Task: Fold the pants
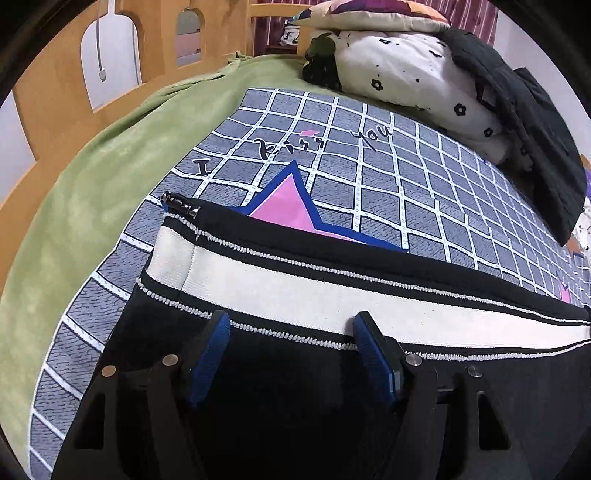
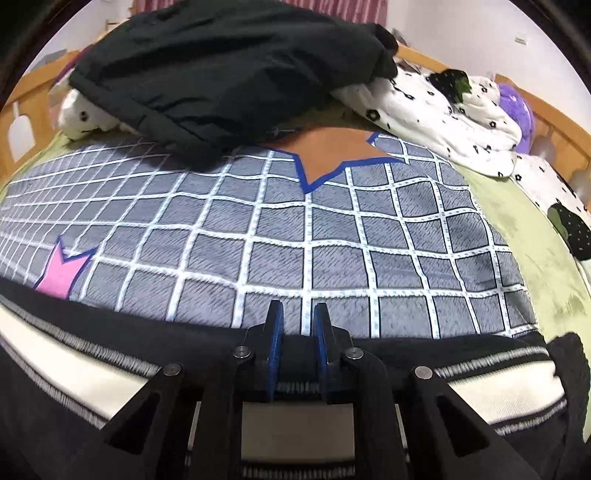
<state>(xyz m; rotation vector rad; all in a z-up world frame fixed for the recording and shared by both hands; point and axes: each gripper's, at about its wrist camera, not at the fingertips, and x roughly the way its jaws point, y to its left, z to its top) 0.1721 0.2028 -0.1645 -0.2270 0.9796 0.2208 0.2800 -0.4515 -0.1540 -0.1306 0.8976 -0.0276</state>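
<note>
Black pants (image 1: 295,406) with a wide white side stripe (image 1: 295,295) lie flat across a grey checked blanket (image 1: 369,192). My left gripper (image 1: 291,332) hovers over the black fabric just below the stripe. Its blue pads (image 1: 208,354) stand wide apart and hold nothing. In the right wrist view the pants (image 2: 110,332) run along the bottom, white stripe (image 2: 92,384) included. My right gripper (image 2: 298,319) sits at their far black edge. Its jaws are drawn almost together with the black hem between the pads (image 2: 275,343), and the tips reach just past the edge over the blanket (image 2: 295,240).
A green cover (image 1: 110,184) lies under the blanket, inside a wooden bed rail (image 1: 55,110). A dark jacket (image 2: 221,74) and white flowered bedding (image 2: 443,110) are heaped at the far side, with a purple plush (image 2: 513,107) and a cushion (image 1: 369,14) nearby.
</note>
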